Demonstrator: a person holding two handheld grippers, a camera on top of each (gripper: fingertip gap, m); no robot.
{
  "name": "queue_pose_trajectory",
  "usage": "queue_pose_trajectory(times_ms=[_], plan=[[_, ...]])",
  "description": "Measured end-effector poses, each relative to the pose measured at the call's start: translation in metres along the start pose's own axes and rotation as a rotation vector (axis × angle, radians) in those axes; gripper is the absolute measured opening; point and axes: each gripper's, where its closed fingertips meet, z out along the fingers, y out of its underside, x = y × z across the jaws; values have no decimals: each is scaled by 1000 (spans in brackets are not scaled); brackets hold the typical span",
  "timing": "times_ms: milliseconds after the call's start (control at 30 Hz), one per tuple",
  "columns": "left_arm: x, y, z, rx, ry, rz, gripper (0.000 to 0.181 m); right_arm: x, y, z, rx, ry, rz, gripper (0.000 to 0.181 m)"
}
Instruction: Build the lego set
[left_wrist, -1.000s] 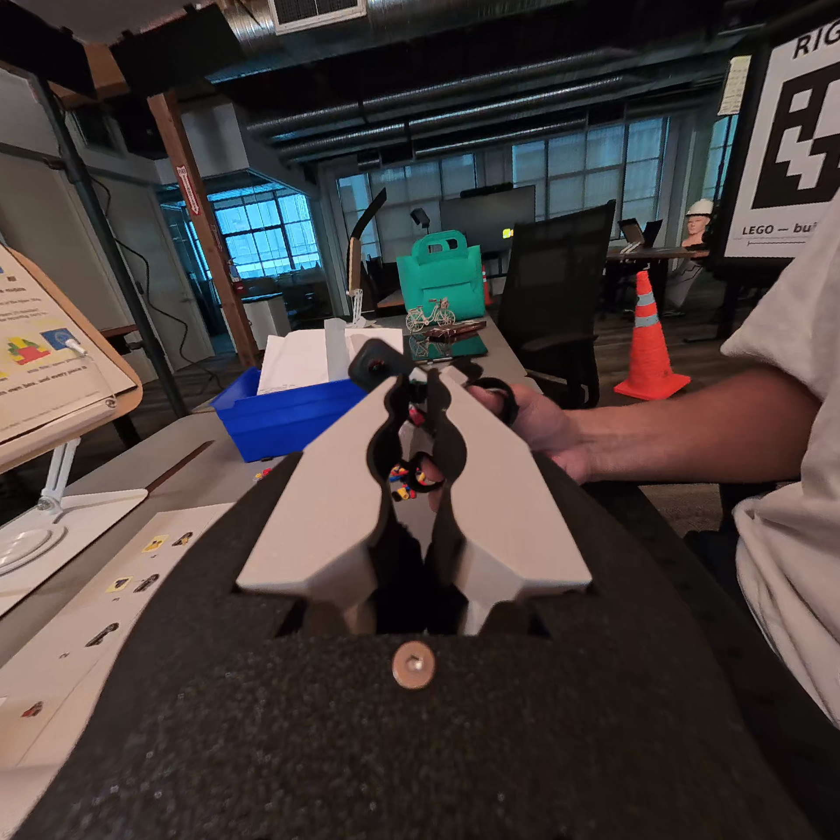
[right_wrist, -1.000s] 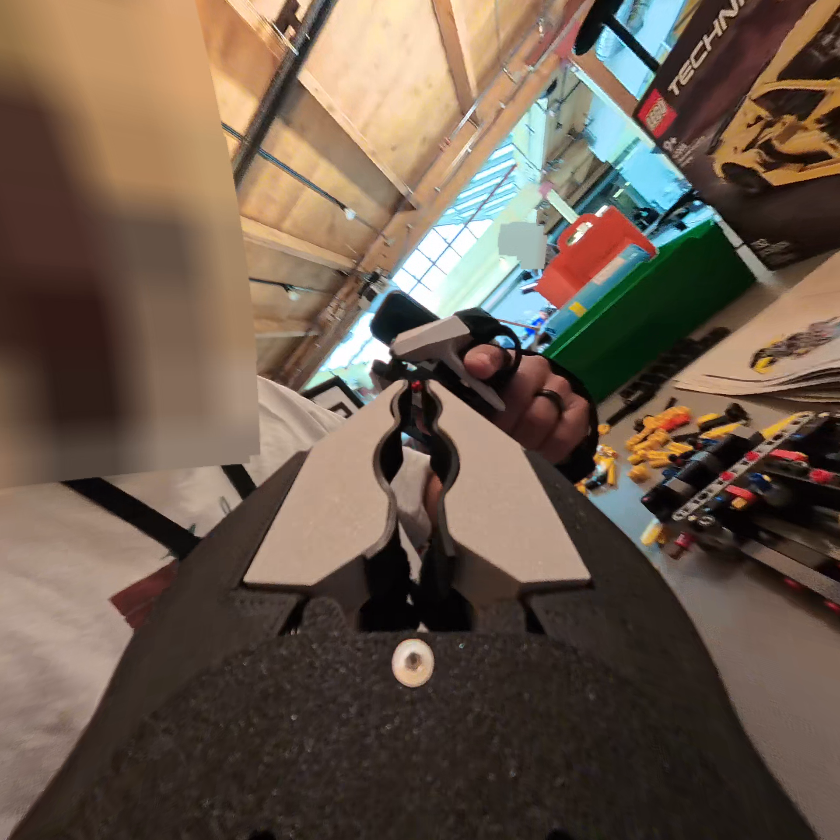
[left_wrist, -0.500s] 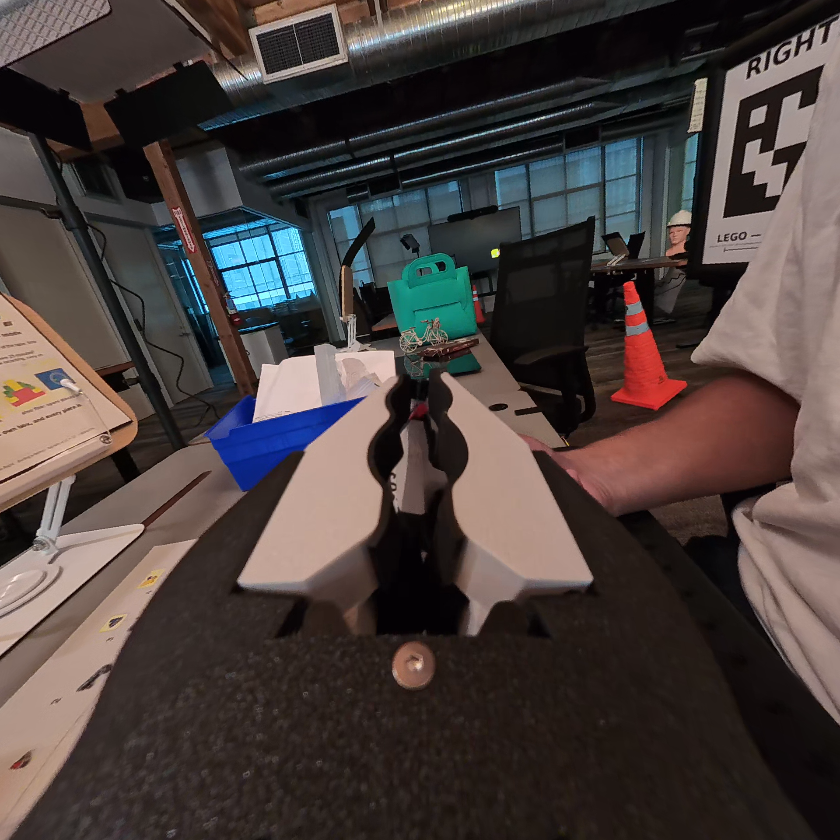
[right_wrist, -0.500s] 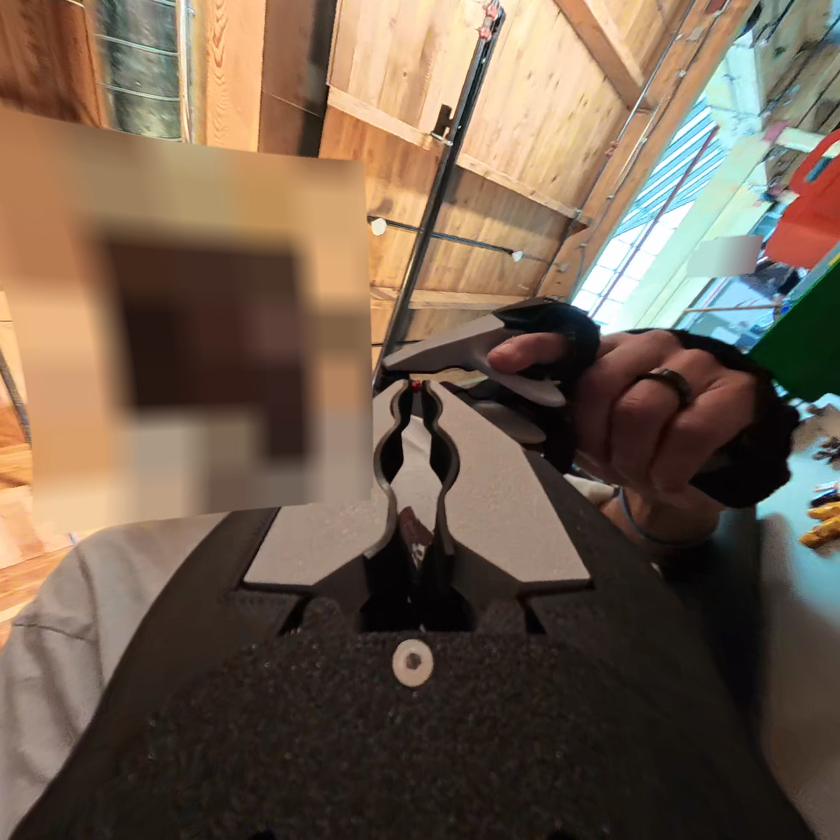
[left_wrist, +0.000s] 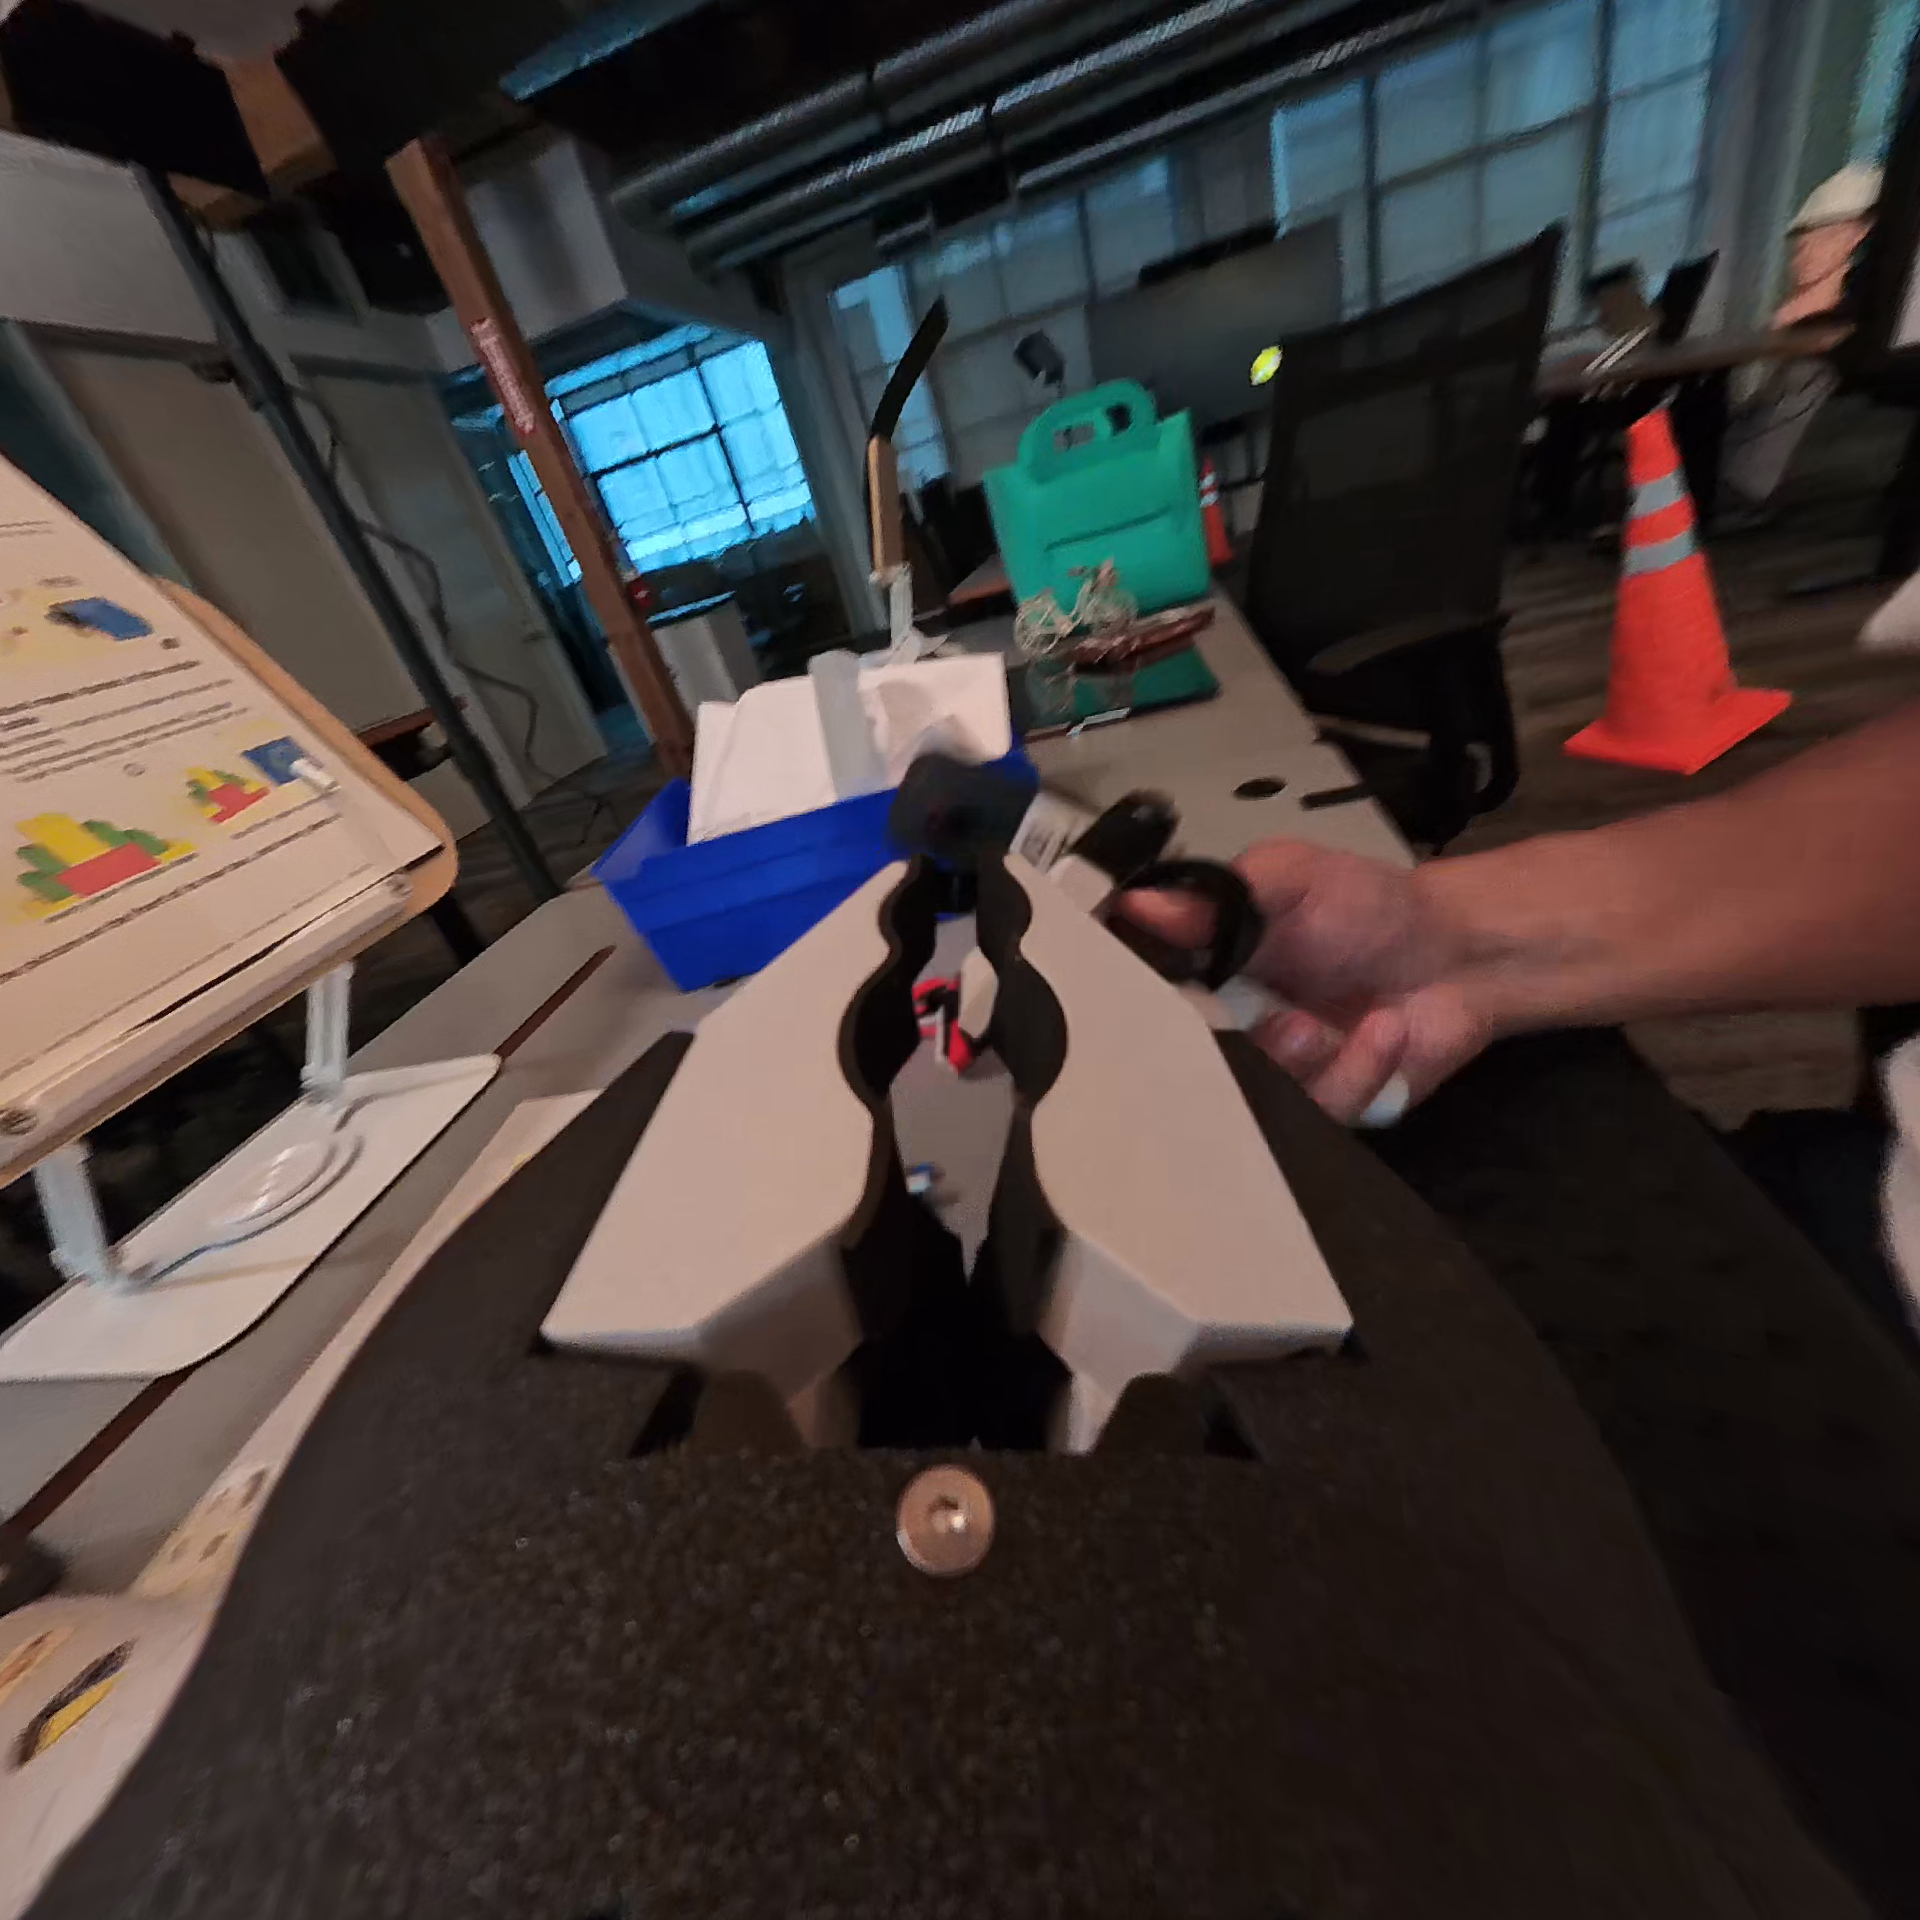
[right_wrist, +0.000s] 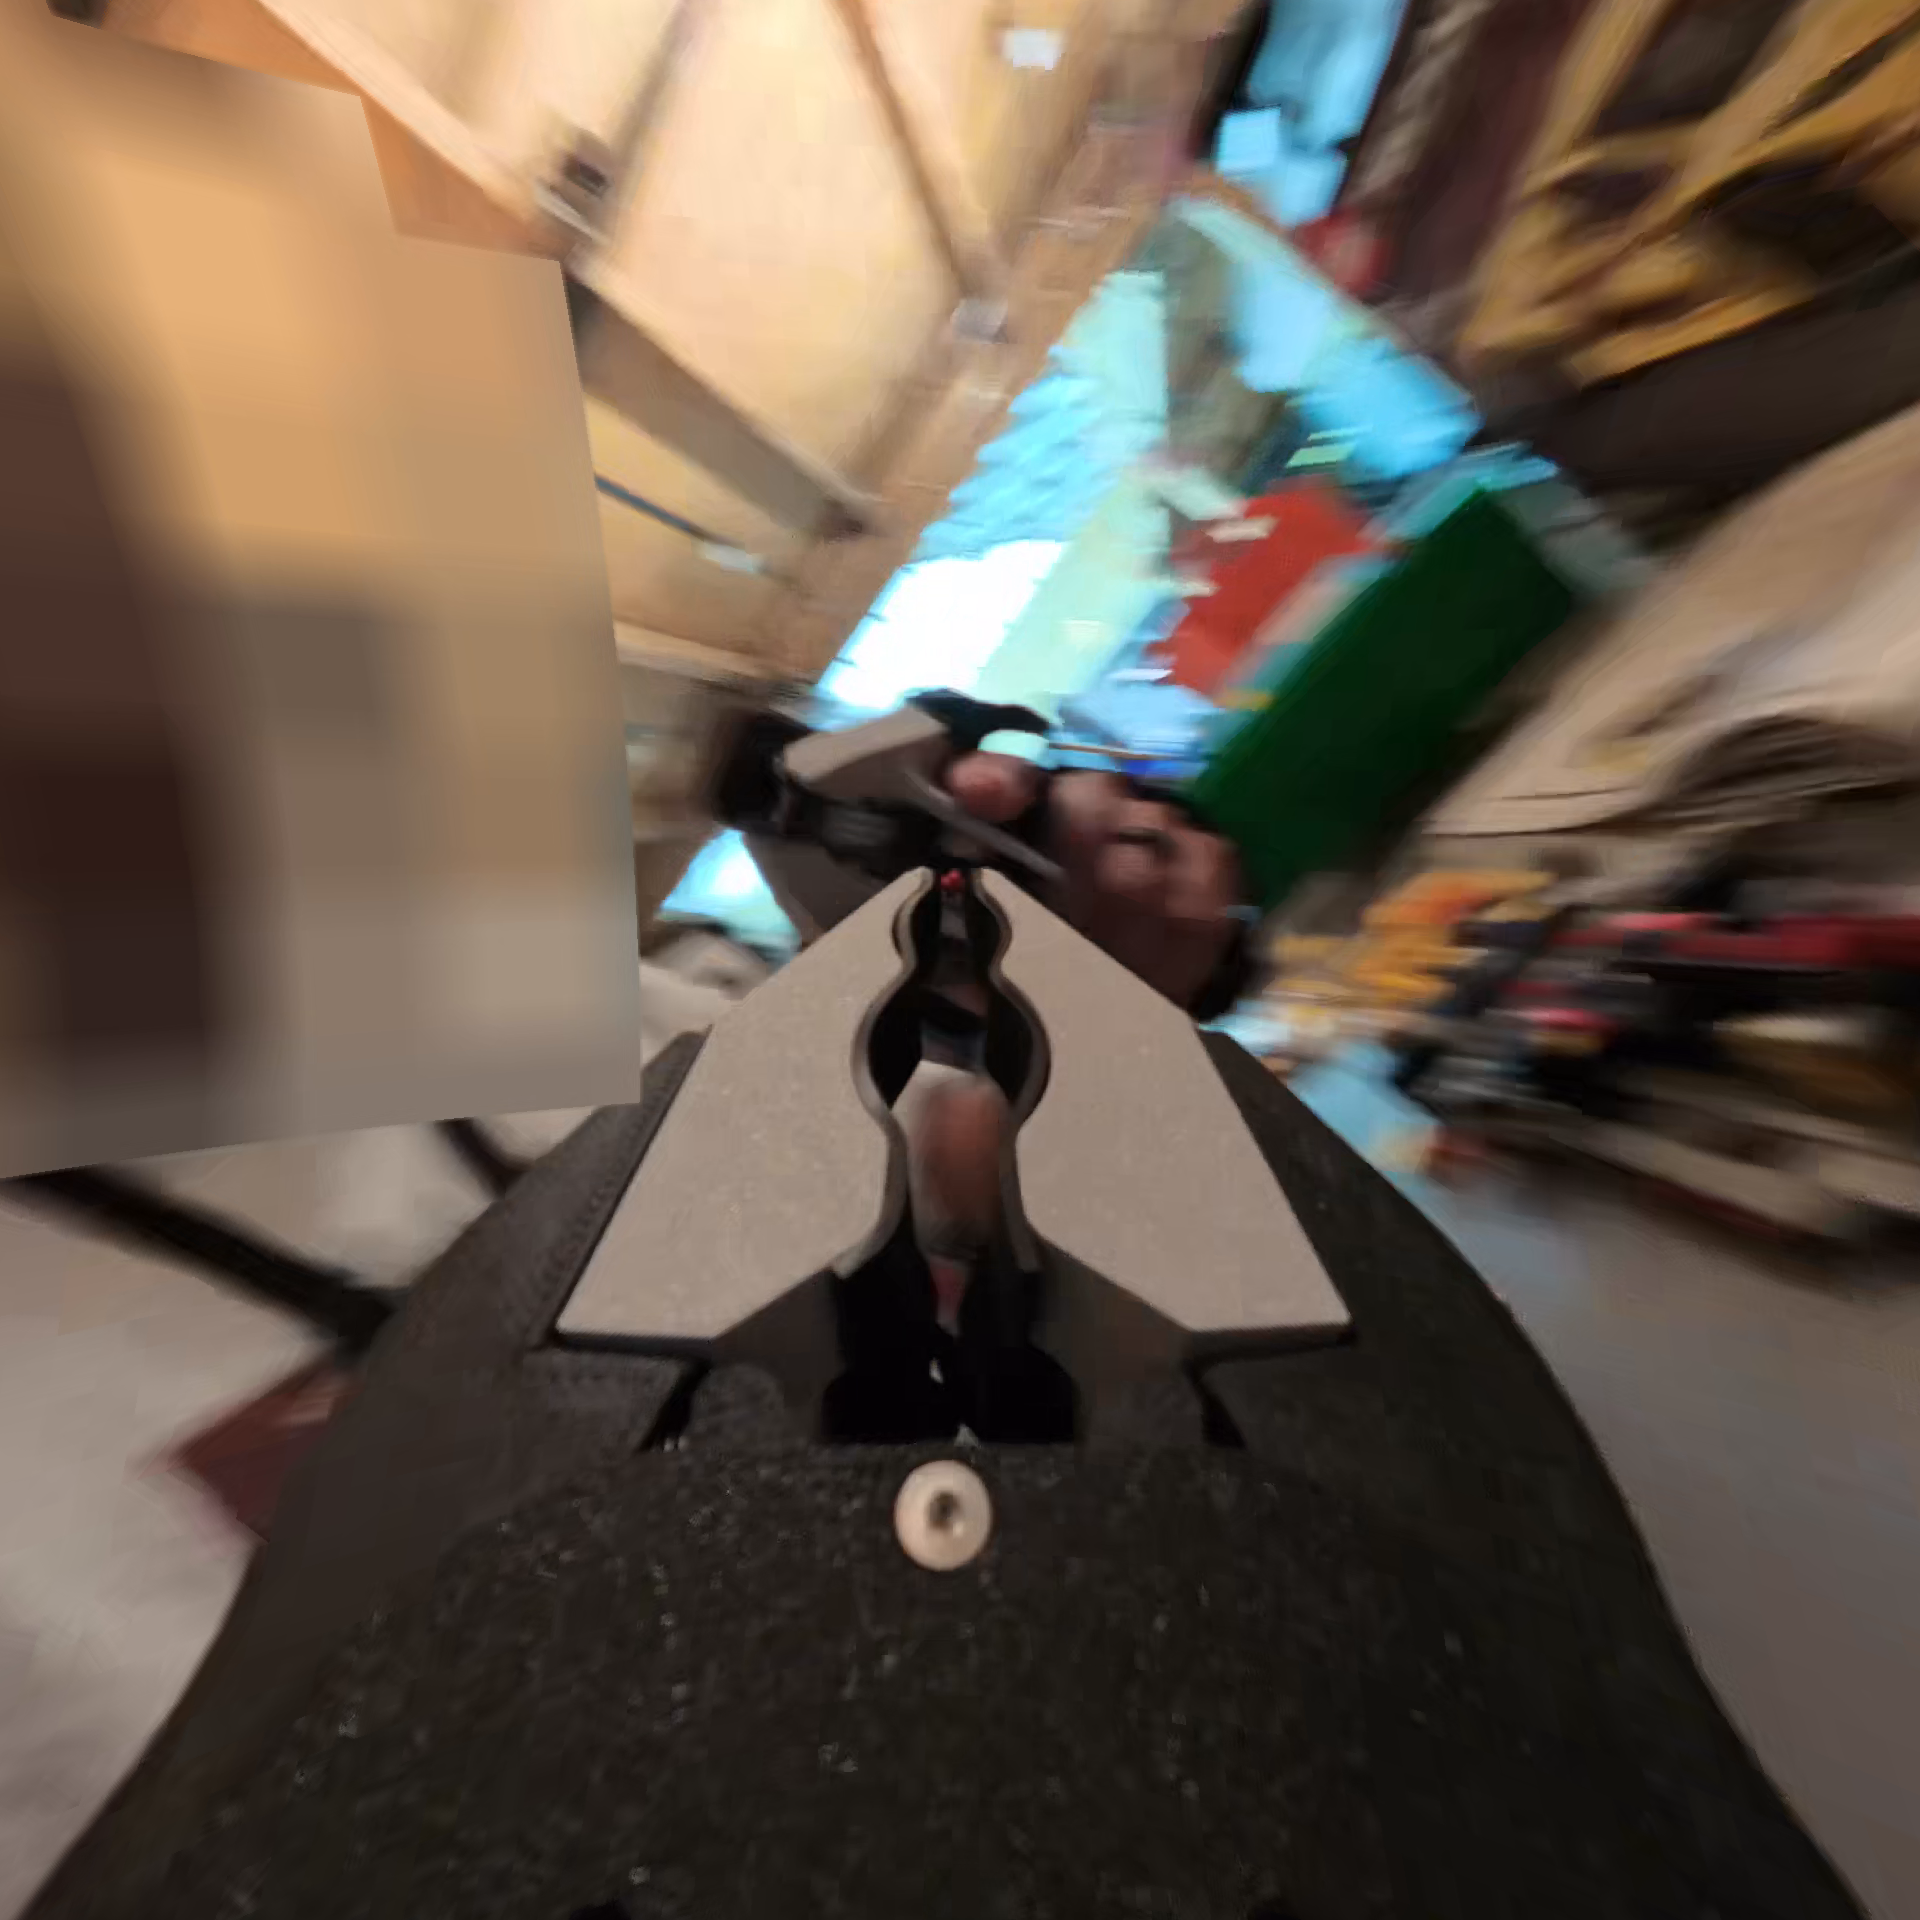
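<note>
In the left wrist view, the left gripper (left_wrist: 951, 904) was held above the grey table (left_wrist: 1174, 758) with its jaws a little apart at the tips; whether they pinched anything I could not tell. A small red and black piece (left_wrist: 943, 1023) showed through the gap, and an instruction sheet (left_wrist: 156, 790) stood at the left. In the right wrist view, much blurred, the right gripper (right_wrist: 948, 891) was nearly closed around a tiny red and dark part (right_wrist: 951, 885). The partly built model (right_wrist: 1704, 966) and the loose yellow pieces (right_wrist: 1423, 925) lay on the table, so, in my judgement, much building was left.
</note>
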Motion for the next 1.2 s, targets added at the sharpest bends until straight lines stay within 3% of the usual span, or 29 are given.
queue_pose_trajectory(times_ms=[33, 167, 333, 800, 1200], plan=[[-5, 6, 0, -37, -24, 24, 6, 10, -4, -12, -25, 158, -145, 3], [-18, 35, 1, -203, -125, 218, 6, -11, -31, -31, -65, 463, -554, 2], [-13, 48, 8, -281, -154, 368, 5, -6, -19, -21, -230, 635, -663, 2], [-12, 49, 10, -317, -195, 474, 6, 13, -12, -21, -292, 750, -648, 3], [-11, 58, 12, -374, -207, 520, 6, 20, -9, -26, -259, 780, -599, 2]])
